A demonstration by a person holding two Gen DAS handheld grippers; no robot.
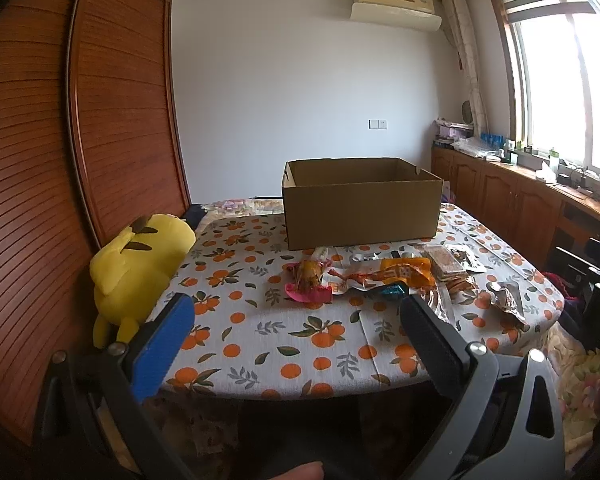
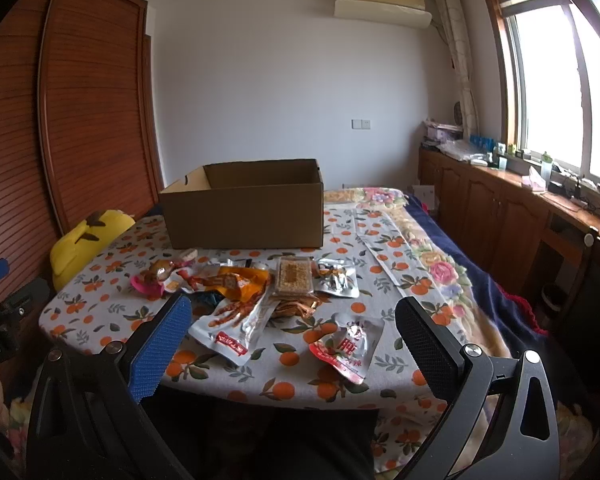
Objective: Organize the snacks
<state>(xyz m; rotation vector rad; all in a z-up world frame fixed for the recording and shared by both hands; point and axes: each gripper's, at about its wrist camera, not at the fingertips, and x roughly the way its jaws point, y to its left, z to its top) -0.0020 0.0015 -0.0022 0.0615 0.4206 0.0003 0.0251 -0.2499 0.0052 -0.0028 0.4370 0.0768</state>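
Note:
An open brown cardboard box [image 1: 360, 204] [image 2: 246, 210] stands at the back of a table with an orange-print cloth [image 1: 260, 332] [image 2: 100, 272]. In front of it lie several snack packets [image 1: 380, 276] [image 2: 240, 284]: a pink one [image 1: 306, 282], an orange one [image 2: 242, 280], a clear tray of biscuits [image 2: 294, 276], a silver pouch [image 2: 234, 326] and a red-and-silver pouch [image 2: 350, 346]. My left gripper [image 1: 296, 344] hangs open before the table's near edge, nothing between its fingers. My right gripper [image 2: 294, 344] is open too, short of the two nearest pouches.
A yellow plush toy [image 1: 136, 268] [image 2: 86, 240] leans at the table's left edge against a wooden wardrobe [image 1: 60, 160]. A bed with a floral cover [image 2: 440, 264] runs along the right, then low wooden cabinets [image 2: 500, 208] under the window. The left gripper's body [image 2: 4, 320] shows at far left.

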